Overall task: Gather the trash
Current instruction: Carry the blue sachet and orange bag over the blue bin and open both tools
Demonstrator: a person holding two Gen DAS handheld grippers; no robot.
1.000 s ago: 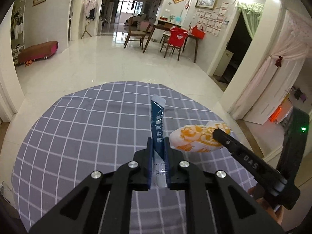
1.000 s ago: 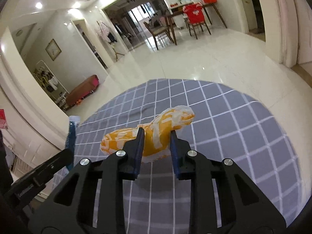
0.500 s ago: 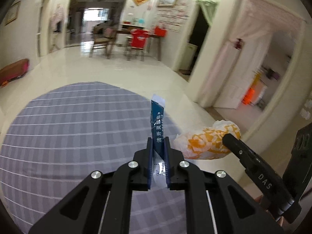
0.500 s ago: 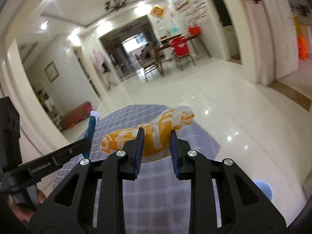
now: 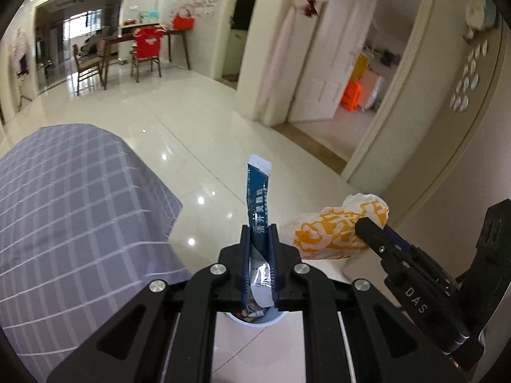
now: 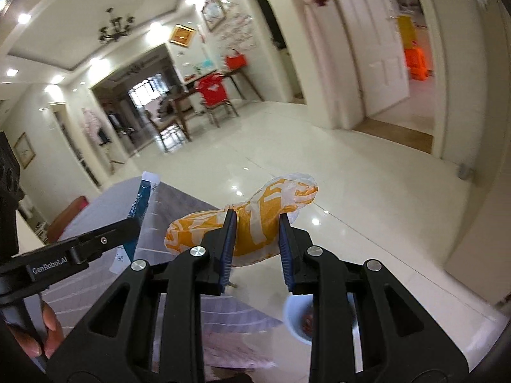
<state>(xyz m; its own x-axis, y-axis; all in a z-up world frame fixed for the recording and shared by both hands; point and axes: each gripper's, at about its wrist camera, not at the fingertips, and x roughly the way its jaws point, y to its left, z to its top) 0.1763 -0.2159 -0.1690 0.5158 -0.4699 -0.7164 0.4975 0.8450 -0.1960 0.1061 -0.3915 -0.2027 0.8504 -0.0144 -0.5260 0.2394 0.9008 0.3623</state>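
My left gripper [image 5: 258,228] is shut on a blue sachet wrapper [image 5: 257,198] that stands upright between the fingers. My right gripper [image 6: 257,215] is shut on a crumpled orange-and-white wrapper [image 6: 255,226]; this wrapper also shows in the left wrist view [image 5: 332,233]. Both grippers hang past the table edge, above the floor. A white trash bin [image 5: 255,319] with scraps inside sits on the floor directly under my left gripper. It shows in the right wrist view [image 6: 295,319] partly hidden by my right fingers.
The round table with a grey checked cloth [image 5: 64,210] lies to the left. Glossy white floor tiles [image 5: 198,134] spread ahead. A doorway with a white door [image 5: 319,73] is at the right. Chairs and a dining table [image 5: 143,54] stand far back.
Both grippers have swung right, off the table and over the floor, each still holding its wrapper. The white bin has come into view beneath them.
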